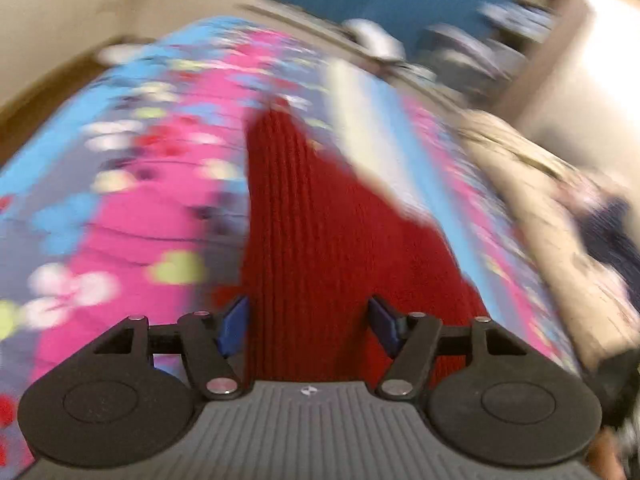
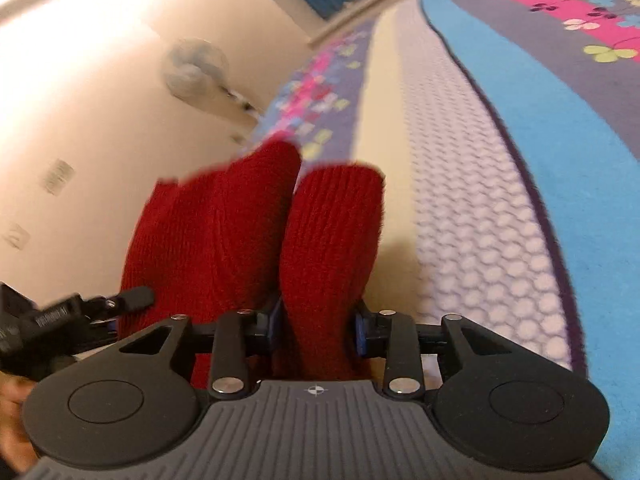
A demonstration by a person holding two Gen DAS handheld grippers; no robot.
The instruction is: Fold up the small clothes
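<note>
Over flowered bedspread [image 1: 132, 208], both grippers, left [image 1: 308, 320], right [image 2: 316, 328], pinching red knit garment [image 1: 320, 220].

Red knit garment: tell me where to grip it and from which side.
Grip the red knit garment at its near edge, coming from the bed's near side, fingers pointing along the ribs. Each bundled edge sits between a gripper's blue pads: left gripper, right gripper. The rest trails over the floral bedspread.

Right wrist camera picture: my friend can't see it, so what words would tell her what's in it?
A red knitted garment is bunched between the blue pads of the right gripper, which press on it from both sides. It hangs over a bed with a flowery pink, blue and grey cover. The left gripper pokes in from the left edge, beside the red knit.
</note>
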